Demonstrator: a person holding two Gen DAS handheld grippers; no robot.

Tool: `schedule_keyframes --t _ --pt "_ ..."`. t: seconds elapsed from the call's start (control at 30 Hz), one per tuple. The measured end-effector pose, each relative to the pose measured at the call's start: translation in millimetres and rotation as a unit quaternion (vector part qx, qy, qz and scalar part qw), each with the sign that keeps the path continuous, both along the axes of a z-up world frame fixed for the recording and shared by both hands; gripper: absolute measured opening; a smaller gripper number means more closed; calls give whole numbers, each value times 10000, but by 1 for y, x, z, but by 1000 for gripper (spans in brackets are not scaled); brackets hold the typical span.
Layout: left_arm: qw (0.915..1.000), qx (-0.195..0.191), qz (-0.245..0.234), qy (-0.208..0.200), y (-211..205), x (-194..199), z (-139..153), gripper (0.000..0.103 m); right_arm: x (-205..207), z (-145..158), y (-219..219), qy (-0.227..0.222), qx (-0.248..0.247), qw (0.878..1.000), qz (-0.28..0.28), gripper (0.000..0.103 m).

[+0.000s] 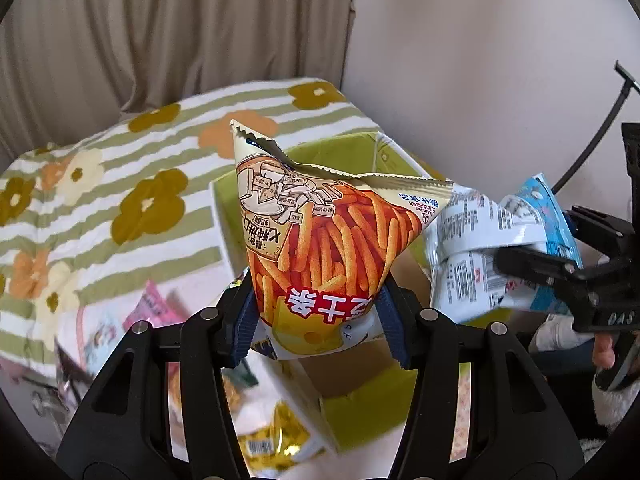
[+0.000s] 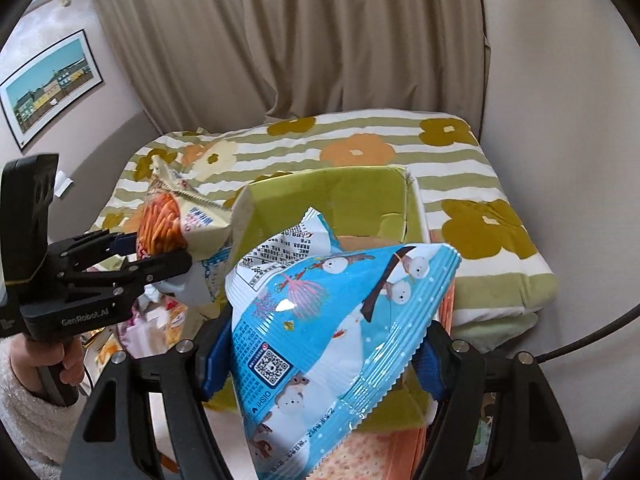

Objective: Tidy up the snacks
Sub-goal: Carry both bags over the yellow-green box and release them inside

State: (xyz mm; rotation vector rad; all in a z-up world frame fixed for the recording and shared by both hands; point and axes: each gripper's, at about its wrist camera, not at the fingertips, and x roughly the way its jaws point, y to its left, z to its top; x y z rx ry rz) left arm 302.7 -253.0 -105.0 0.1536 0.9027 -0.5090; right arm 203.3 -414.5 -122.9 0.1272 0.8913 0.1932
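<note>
My left gripper [image 1: 320, 320] is shut on the bottom end of a cream and orange bag of cheese sticks [image 1: 320, 232], which stands up in front of the camera. Behind it is an open green cardboard box [image 1: 332, 156] lying on the bed. In the right wrist view, my right gripper [image 2: 324, 364] is shut on a blue snack bag with snowmen [image 2: 340, 312], held above the near edge of the green box [image 2: 332, 196]. The left gripper [image 2: 160, 248] with the orange bag [image 2: 164, 224] hangs just left of the box. The right gripper [image 1: 536, 240] and the blue bag [image 1: 480, 240] show at the right.
A green-striped quilt with flowers [image 1: 120, 184] covers the bed under the box. Loose packets lie at the lower left, a pink one [image 1: 148, 304] and a yellow one [image 1: 276, 436]. Beige curtains [image 2: 340, 40] and pale walls stand behind. A person's hand [image 2: 40, 364] holds the left gripper's handle.
</note>
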Motion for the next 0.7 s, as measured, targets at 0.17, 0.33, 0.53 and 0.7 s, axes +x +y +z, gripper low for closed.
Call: schedule_keyframes --t 0.17,0.33,0.53,0.7 --pt "9997 98 -181 137 -15 43 -13 50 26 -8 -14 144 25 9997 -183 70" --pt "9990 255 -167 340 -24 82 -30 50 46 -18 -12 290 -81 9993 -242 70" --pt "9979 382 -225 480 -32 108 -50 70 65 -28 -15 411 -40 9986 -325 70" --pt "9973 365 -118 632 -26 116 -56 102 76 -36 -21 513 -127 9980 -359 70"
